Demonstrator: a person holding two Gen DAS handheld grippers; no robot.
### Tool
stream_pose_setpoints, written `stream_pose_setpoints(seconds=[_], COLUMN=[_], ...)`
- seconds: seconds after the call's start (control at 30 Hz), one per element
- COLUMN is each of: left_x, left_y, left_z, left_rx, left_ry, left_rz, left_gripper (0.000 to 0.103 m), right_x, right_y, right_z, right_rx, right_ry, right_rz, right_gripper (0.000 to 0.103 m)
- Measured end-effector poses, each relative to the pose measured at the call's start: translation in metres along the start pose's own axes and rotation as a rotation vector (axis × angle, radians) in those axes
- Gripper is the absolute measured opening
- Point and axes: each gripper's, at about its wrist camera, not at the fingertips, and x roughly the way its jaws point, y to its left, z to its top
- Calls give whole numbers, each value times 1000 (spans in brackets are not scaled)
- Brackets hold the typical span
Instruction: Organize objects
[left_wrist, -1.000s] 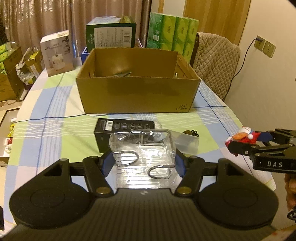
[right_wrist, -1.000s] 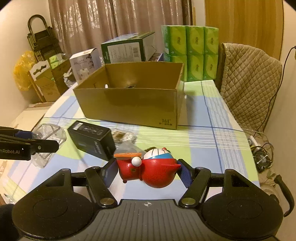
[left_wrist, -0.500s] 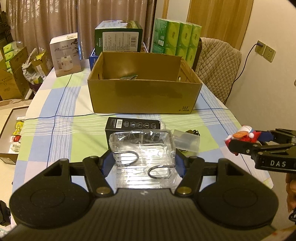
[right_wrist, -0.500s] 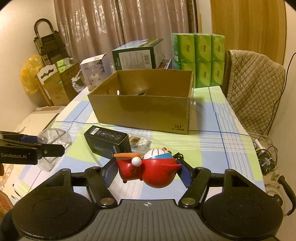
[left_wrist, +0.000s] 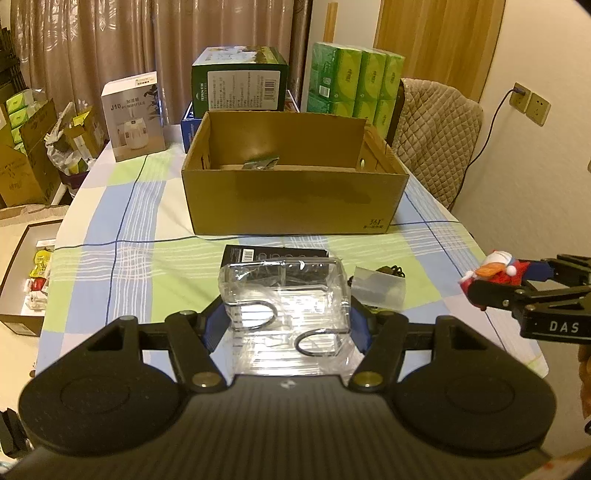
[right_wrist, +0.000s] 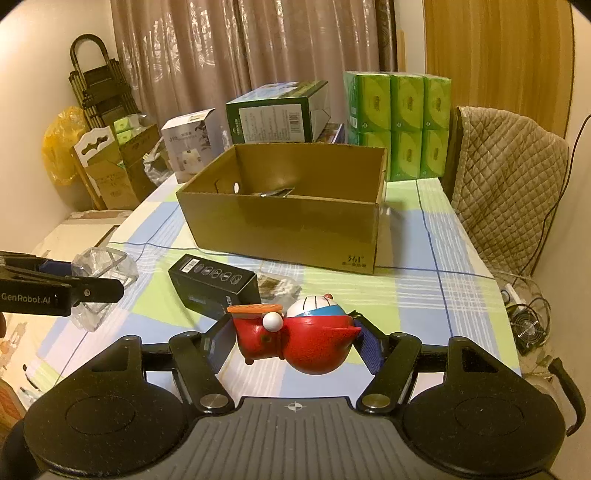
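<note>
My left gripper (left_wrist: 286, 321) is shut on a clear plastic container (left_wrist: 284, 295) and holds it above the checked tablecloth. My right gripper (right_wrist: 295, 341) is shut on a red and blue toy figure (right_wrist: 299, 338). The toy (left_wrist: 495, 271) and right gripper show at the right of the left wrist view; the container (right_wrist: 101, 273) and left gripper show at the left of the right wrist view. An open cardboard box (left_wrist: 291, 184) (right_wrist: 288, 210) stands ahead with a small item inside. A black box (right_wrist: 212, 282) (left_wrist: 258, 254) lies in front of it.
A small clear packet (left_wrist: 376, 290) and a dark item lie right of the black box. Green tissue packs (right_wrist: 399, 122), a green carton (left_wrist: 240, 79) and a white carton (left_wrist: 133, 114) stand behind the cardboard box. A quilted chair (right_wrist: 506, 184) is at right; boxes are on the floor at left.
Both grippers have risen and drawn back with their objects, so the cardboard box looks farther off and more of its inside shows. Grips are unchanged.
</note>
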Motion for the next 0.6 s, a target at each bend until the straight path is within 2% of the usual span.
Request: stream_pose_setpoints(seconds=[0.43, 0.6], left_x=[14, 20], left_y=[4, 3], left_z=[23, 34], left_rx=[13, 5], left_ry=[13, 25], left_rz=[4, -2], left_gripper=[61, 61], right_x=[13, 13], right_y=[-3, -10], right_z=[14, 29], right_rx=[8, 20], right_ry=[13, 8], right_rz=[14, 9], right_gripper=[66, 66])
